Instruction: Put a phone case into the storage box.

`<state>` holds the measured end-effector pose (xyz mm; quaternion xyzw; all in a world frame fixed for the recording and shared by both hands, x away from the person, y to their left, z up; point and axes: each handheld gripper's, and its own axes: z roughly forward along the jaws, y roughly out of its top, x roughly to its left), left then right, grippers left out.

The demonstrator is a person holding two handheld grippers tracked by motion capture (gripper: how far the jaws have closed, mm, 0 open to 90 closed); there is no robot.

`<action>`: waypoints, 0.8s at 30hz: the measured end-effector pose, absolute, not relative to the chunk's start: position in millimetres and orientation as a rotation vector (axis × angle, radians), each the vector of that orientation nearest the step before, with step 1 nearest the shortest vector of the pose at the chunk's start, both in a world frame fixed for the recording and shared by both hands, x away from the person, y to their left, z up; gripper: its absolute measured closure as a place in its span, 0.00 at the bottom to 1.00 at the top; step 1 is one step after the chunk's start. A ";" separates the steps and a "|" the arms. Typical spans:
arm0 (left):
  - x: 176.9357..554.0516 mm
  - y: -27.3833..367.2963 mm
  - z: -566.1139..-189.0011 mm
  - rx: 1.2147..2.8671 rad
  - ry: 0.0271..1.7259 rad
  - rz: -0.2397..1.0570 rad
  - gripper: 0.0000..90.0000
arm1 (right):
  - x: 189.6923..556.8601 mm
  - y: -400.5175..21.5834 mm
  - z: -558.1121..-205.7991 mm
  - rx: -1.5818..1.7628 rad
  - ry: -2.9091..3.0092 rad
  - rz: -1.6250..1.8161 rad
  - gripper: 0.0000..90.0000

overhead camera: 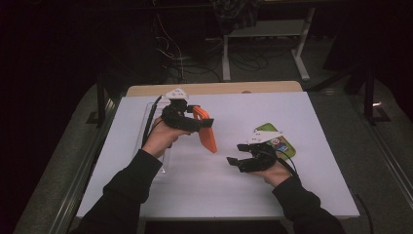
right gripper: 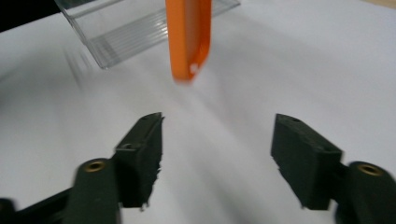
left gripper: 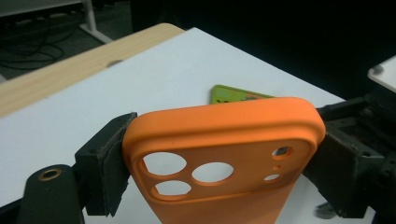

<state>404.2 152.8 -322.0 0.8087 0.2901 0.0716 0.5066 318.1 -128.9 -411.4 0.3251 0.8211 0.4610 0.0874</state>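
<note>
The left gripper [overhead camera: 202,119] was clamped across the width of an orange soft-plastic phone case with round camera cut-outs [overhead camera: 207,131], its two black pads pressing the case's long edges near the camera end, as the left gripper view showed [left gripper: 224,140]. The case hung clear of the white table top [overhead camera: 219,190], its lower end pointing down and its upper end caught in the jaws, above the table's middle and just beside a clear ribbed plastic tray [right gripper: 126,32] that lay on the table toward the left. The right gripper [overhead camera: 236,163] stood apart from the case, lower and to its right, with its jaws spread fairly wide and nothing between them; in the right gripper view the bare table showed in the gap and the case's bottom end [right gripper: 187,42] hung farther off. A green printed card [overhead camera: 275,136] lay flat on the table just behind the right hand [overhead camera: 277,173].
</note>
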 end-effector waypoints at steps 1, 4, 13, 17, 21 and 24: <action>406.0 155.0 -319.1 1.950 0.704 0.180 0.18 | 316.4 -131.6 -411.9 0.979 2.450 1.371 0.30; 410.3 161.5 -309.5 1.936 0.718 0.201 0.18 | 311.8 -140.8 -414.5 0.982 2.466 1.355 0.23; 425.4 190.4 -282.8 1.922 0.770 0.294 0.18 | 297.3 -168.4 -422.6 1.036 2.428 1.345 0.08; 431.8 205.6 -275.3 1.911 0.799 0.332 0.18 | 291.1 -177.5 -429.1 1.051 2.430 1.327 0.01; 437.7 218.5 -269.1 1.910 0.823 0.369 0.18 | 287.1 -184.2 -434.4 1.058 2.420 1.288 0.00; 441.8 226.0 -264.8 1.909 0.841 0.398 0.18 | 285.2 -189.3 -436.7 1.073 2.420 1.263 0.00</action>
